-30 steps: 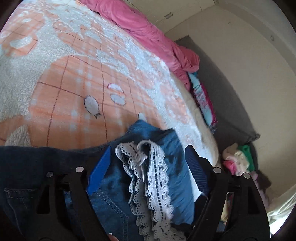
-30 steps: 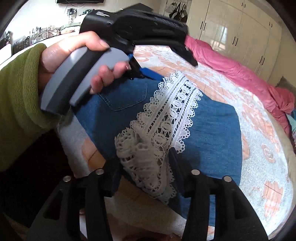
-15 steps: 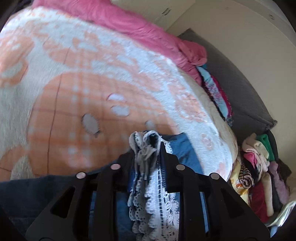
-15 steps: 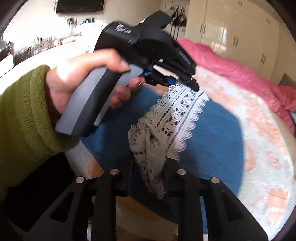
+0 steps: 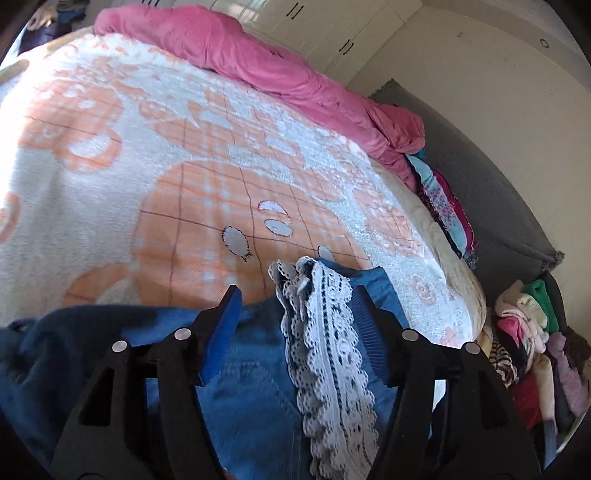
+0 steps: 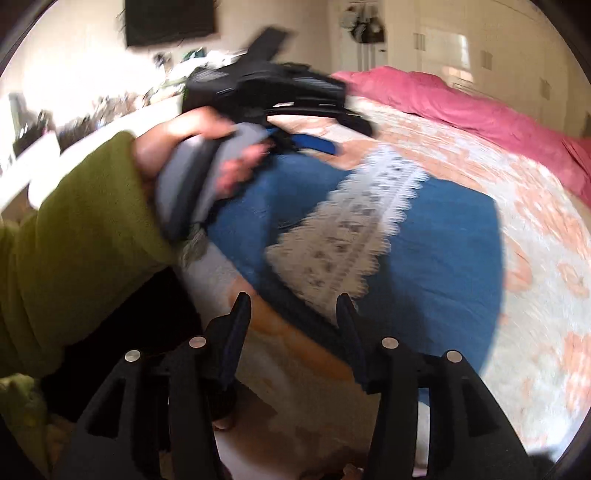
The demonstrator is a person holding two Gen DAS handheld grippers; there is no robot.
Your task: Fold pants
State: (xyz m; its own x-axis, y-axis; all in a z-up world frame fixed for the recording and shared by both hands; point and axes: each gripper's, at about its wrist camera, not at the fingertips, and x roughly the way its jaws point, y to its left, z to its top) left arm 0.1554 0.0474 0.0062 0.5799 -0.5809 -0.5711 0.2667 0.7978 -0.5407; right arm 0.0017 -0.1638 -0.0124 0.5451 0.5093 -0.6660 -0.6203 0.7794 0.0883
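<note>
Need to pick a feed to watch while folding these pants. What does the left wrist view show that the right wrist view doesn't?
Left wrist only: a pile of clothes on the floor past the bed's edge, and a grey cushion.

Right wrist only: the person's hand in a green sleeve holding the left tool, plus a wall screen.

Both: the denim pants with lace trim, the orange-and-white blanket, and the pink duvet.

Orange-and-white fleece blanket (image 5: pixel 155 177) covers the bed, cartoon pattern on it. Pink quilt (image 5: pixel 280 70) bunched along the far edge. Folded patterned cloths (image 5: pixel 445 210) stacked at the bed's corner, beside a grey cushion (image 5: pixel 491 192). Heap of mixed clothes (image 5: pixel 532 332) low at the right. White wardrobe doors (image 6: pixel 461 48) behind; dark screen (image 6: pixel 170 18) on the wall above a cluttered shelf (image 6: pixel 92 107), blurred.
</note>
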